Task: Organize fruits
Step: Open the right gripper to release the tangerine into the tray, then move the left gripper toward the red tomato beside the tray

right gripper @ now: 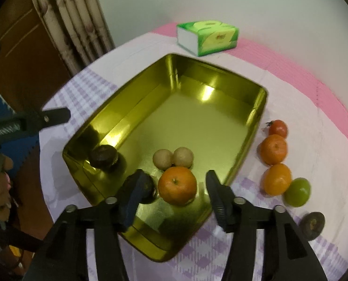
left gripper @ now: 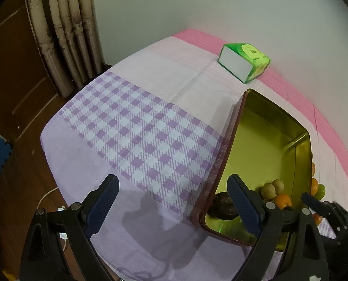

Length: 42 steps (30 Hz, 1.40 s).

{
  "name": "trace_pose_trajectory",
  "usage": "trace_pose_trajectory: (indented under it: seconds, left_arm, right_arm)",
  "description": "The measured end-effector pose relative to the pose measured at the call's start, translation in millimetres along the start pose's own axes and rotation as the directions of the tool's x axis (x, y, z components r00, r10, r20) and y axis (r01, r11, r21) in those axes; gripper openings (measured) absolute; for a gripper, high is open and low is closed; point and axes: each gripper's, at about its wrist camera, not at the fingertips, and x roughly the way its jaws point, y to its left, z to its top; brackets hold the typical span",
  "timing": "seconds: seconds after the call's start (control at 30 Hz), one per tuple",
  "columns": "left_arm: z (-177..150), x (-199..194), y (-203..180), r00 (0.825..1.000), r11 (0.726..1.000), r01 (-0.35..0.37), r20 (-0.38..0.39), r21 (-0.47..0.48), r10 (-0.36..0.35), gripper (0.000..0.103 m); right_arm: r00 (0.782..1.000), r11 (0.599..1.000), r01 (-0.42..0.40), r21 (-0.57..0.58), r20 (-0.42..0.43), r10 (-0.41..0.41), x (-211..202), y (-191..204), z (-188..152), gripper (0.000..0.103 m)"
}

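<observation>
Right tool [right gripper: 174, 188] parted, orange [right gripper: 177, 185] between its fingers, seemingly untouched, inside gold tin [right gripper: 244, 164]

The right gripper [right gripper: 174, 194] hangs over the near end of the gold tin [right gripper: 256, 107], jaws parted, an orange [right gripper: 177, 185] lying in the tin between the fingers with a gap on either side. Just beyond it sit two small tan fruits [right gripper: 172, 158]. A dark fruit [right gripper: 148, 190] lies against the left finger; another [right gripper: 103, 156] sits further left. Right of the gripper, outside the tin, a tomato [right gripper: 277, 128], two oranges [right gripper: 273, 149] and a green fruit [right gripper: 297, 191] lie on the cloth [right gripper: 302, 107].
</observation>
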Motion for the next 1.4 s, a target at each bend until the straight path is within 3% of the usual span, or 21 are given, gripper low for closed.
trace_pose_trajectory:
  seconds: [0.23,0.4,0.57,0.73,1.07,1.4]
  left_arm:
    - [-0.8,-5.6,-8.1,0.999,0.999,-0.01,0.034,0.043,0.009,0.092]
    - [-2.1,-9.4,-14.1,0.998,0.997,-0.026,0.06,0.076,0.021,0.092]
    - [-3.5,-13.7,-21.7,0.995,0.993,-0.044,0.093,0.114,0.033,0.092]
    - [-10.8,-18.7,-39.6,0.995,0.981,-0.013,0.095,0.196,-0.006,0.092]
    - [-36.0,-33.2,-106.3,0.991,0.922,0.084,0.064,0.379,-0.116,0.092]
    - [-78.0,-31.9,-193.2,0.977,0.812,0.189,-0.02,0.552,-0.214,0.092]
  right_arm:
    - [0.997,0.996,0.016,0.091,0.078,-0.023,-39.9,-35.1,-9.0,0.064]
    - [0.986,0.976,0.12,0.18,0.095,-0.139,-65.3,-82.1,-29.1,0.069]
    - [0.969,0.939,0.215,0.267,0.063,-0.239,-79.6,-128.2,-60.2,0.071]
    - [0.963,0.902,0.254,0.348,-0.004,-0.27,-80.1,-162.2,-96.9,0.072]
    - [0.958,0.859,0.281,0.427,-0.077,-0.274,-71.6,-194.8,-139.4,0.077]
    - [0.946,0.827,0.323,0.461,-0.124,-0.3,-63.6,-217.7,-156.6,0.08]
